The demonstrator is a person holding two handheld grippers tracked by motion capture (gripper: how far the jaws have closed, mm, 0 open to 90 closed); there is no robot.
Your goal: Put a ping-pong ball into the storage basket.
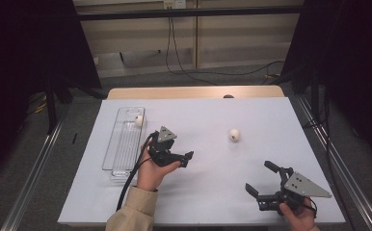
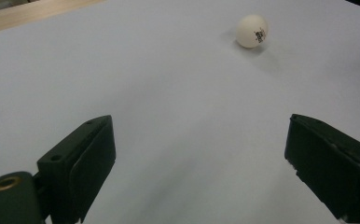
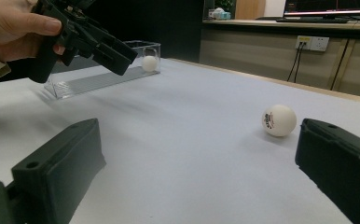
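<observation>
A wide white table (image 1: pixel 198 192) fills the space in front of the person, with a long clear plastic tray (image 1: pixel 114 159) lying along its left side. One white ball (image 1: pixel 139 120) already sits at the tray's far end, so the job looks like gathering balls into it. A second ball (image 1: pixel 234 134) lies loose on the open table, well apart from the tray, to the right of centre.

The left gripper (image 1: pixel 188 158) hangs just beside the tray's right wall, pointed toward that loose ball, its jaws spread wide with nothing between them. The right gripper (image 1: pixel 261 178) rests low near the table's front right corner, also gaping and empty, its jaws aimed toward the ball.

I would say the reach for the second ball is just starting. The left hand needs to travel right, straddle the ball squarely, and close gently, since a round, light thing like that could easily roll or squirt away.
</observation>
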